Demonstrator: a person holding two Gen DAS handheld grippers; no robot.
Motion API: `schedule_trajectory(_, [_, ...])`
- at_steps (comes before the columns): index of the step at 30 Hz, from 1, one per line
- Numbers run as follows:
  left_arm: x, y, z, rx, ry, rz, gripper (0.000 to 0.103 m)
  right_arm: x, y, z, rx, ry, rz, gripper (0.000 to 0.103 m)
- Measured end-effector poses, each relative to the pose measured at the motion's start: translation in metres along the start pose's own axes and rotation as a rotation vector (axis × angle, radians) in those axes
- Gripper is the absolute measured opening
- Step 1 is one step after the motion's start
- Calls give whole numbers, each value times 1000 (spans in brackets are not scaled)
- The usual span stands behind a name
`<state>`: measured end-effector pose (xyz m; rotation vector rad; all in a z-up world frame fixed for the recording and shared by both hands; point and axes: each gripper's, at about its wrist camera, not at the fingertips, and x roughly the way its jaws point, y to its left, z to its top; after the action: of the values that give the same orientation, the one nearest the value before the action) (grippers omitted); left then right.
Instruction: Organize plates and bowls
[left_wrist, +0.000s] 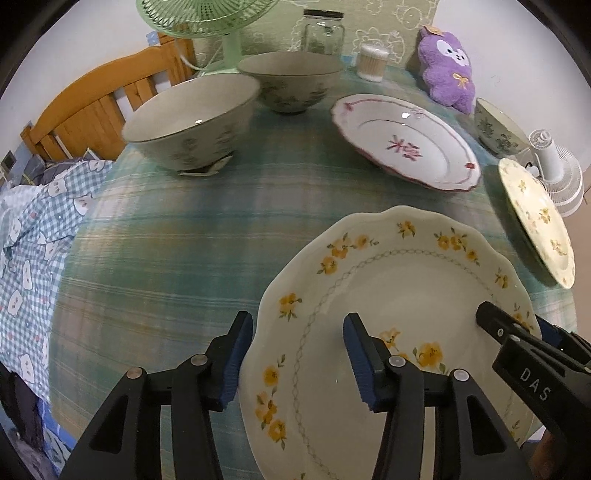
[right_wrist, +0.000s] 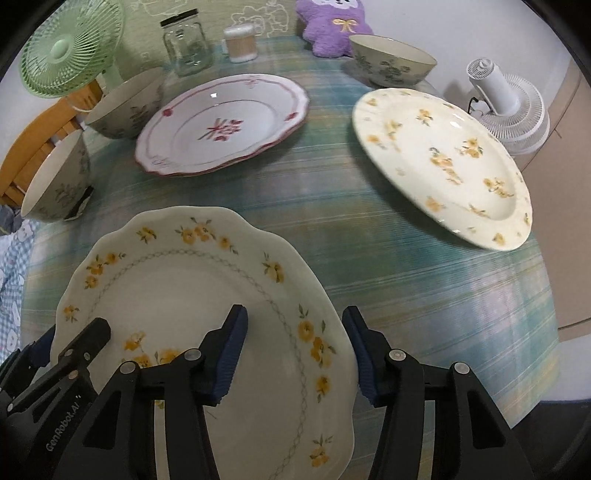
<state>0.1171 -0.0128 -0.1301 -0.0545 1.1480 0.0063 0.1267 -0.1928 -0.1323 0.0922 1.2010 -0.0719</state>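
A scalloped cream plate with yellow flowers (left_wrist: 388, 302) (right_wrist: 192, 291) lies at the near table edge. My left gripper (left_wrist: 297, 356) is open, its jaws either side of the plate's left rim. My right gripper (right_wrist: 295, 354) is open, its jaws either side of the plate's right rim. A pink-trimmed plate (left_wrist: 402, 142) (right_wrist: 225, 122) lies in the middle. A round yellow-flowered plate (left_wrist: 537, 221) (right_wrist: 443, 162) lies at the right. Two floral bowls (left_wrist: 192, 122) (left_wrist: 290, 79) stand at the left (right_wrist: 55, 177) (right_wrist: 127, 105), a third (left_wrist: 496, 127) (right_wrist: 391, 61) at the far right.
The table has a green plaid cloth (left_wrist: 184, 240) (right_wrist: 406, 295). At the back stand a green fan (left_wrist: 207, 18) (right_wrist: 70, 48), a glass jar (left_wrist: 323, 31) (right_wrist: 186, 42), a cotton-swab cup (left_wrist: 373, 61) (right_wrist: 242, 42) and a purple plush (left_wrist: 448, 68) (right_wrist: 332, 26). A white fan (left_wrist: 554, 173) (right_wrist: 506, 103) is at the right, a wooden chair (left_wrist: 92, 107) at the left.
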Motion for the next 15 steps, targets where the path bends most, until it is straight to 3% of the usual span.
schedule_trajectory(15, [14,-48,7,-19,2,21,53,2,-53,15,-12,0,22,57])
